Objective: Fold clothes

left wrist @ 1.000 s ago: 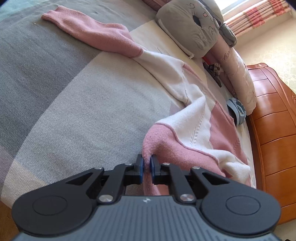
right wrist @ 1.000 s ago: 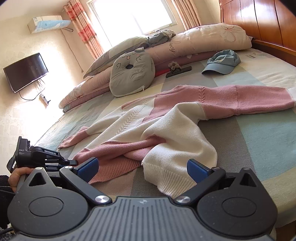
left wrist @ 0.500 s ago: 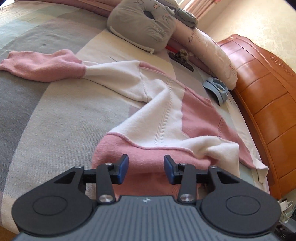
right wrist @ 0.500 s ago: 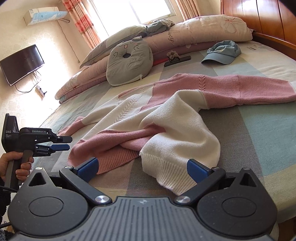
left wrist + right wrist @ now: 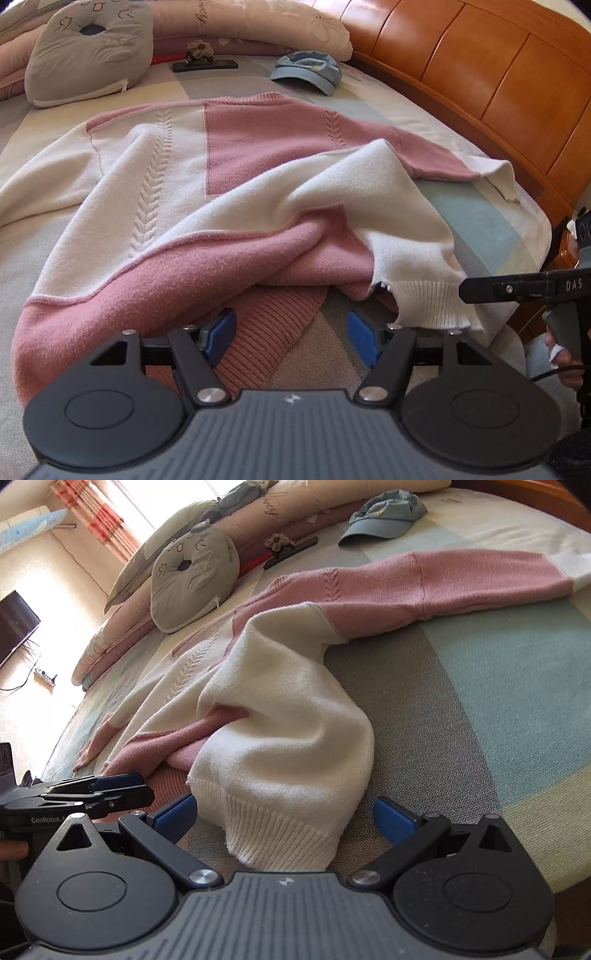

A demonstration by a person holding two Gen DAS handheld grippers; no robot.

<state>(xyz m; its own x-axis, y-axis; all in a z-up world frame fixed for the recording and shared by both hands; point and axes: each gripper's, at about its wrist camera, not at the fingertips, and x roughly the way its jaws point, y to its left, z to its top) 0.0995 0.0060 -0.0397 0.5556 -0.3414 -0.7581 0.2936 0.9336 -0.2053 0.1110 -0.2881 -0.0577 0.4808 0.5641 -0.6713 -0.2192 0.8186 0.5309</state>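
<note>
A pink and white knit sweater (image 5: 258, 155) lies crumpled on the bed, one pink sleeve (image 5: 480, 579) stretched out to the right. My left gripper (image 5: 291, 338) sits low at the near edge with its jaws opening. The pink ribbed hem (image 5: 273, 328) lies between its blue pads, which do not press on it. My right gripper (image 5: 286, 818) is open wide, and the white ribbed hem corner (image 5: 280, 827) lies between its fingers without being clamped. Each gripper shows in the other's view: the left gripper (image 5: 142, 790) at the left edge, the right gripper (image 5: 465, 290) at the right edge.
A grey cat cushion (image 5: 88, 48), a blue cap (image 5: 306, 70) and a dark hair clip (image 5: 205, 64) lie beyond the sweater, before long pillows (image 5: 258, 26). An orange wooden headboard (image 5: 498, 74) bounds the right side. A television (image 5: 14, 624) hangs on the far wall.
My left gripper let go of the pink hem, its jaws spread, and it swung round to face the sweater's bottom edge. My right gripper dropped lower and closer to the white hem.
</note>
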